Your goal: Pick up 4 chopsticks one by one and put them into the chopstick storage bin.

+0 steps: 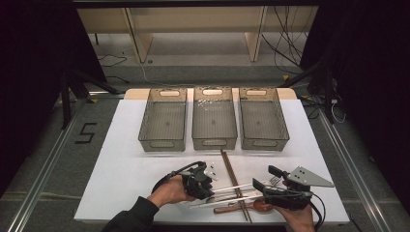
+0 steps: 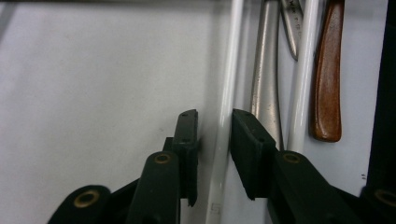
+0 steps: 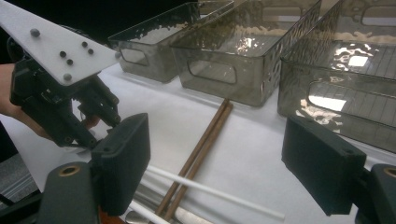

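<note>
My left gripper [image 1: 207, 189] points down at the near middle of the white table [image 1: 125, 169]. In the left gripper view its jaws [image 2: 215, 114] straddle a white chopstick [image 2: 224, 93] that lies flat. The right pad is against the chopstick and a thin gap shows at the left pad, so the gripper is open. Beside the first lie a second white chopstick [image 2: 303, 70], a metal utensil handle [image 2: 264, 70] and a wooden spoon handle [image 2: 327, 84]. My right gripper [image 1: 265, 178] hovers to the right, open wide [image 3: 217, 135] with nothing between its jaws.
Three grey perforated baskets [image 1: 162, 144] [image 1: 214, 143] [image 1: 264, 143] stand in a row at the back, all empty. A pair of brown chopsticks [image 1: 233, 179] runs from the middle basket toward the front edge. A fork [image 1: 273, 181] and the wooden spoon [image 1: 241, 209] lie in the pile.
</note>
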Tool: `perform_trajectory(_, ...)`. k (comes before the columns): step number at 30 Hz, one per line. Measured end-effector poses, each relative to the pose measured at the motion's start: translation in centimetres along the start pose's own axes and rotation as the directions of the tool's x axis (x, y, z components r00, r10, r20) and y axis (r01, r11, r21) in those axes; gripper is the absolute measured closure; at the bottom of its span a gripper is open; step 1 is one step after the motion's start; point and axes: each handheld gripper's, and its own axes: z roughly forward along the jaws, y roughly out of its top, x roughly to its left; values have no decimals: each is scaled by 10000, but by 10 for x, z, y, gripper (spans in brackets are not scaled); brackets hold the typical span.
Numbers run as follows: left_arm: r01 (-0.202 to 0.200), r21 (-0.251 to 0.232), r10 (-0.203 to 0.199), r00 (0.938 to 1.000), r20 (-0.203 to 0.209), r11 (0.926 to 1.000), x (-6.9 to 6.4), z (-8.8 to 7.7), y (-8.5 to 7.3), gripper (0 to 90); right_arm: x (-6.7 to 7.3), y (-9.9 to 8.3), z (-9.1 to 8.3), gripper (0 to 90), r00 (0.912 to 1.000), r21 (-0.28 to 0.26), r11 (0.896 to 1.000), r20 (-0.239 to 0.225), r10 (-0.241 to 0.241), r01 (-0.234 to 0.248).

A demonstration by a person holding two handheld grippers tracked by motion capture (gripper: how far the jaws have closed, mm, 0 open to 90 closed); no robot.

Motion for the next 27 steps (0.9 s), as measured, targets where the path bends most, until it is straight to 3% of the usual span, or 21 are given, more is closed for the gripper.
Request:
perform_trajectory(9, -161, 378, 168, 9997, -173, 9992, -2, 1, 7, 825, -1, 0, 1, 247, 10000, 56, 10000, 1, 56, -56)
perform_trajectory(14, 99, 229, -95, 9998, -188, 9997, -1, 2, 7, 840, -1, 0, 1, 249, 10000, 69, 10000, -4, 69, -69)
perform_trajectory(21, 239, -457, -259, 9987, -438, 9987, -1, 1, 10, 843, -2, 0, 0, 250, 9999, 8, 9999, -14, 150, -150)
perform_trajectory(27, 384, -1249, -479, 9961, -738, 9914, 2, -11, 15, 843, -2, 0, -1, 251, 9999, -66, 9998, -6, 168, -168)
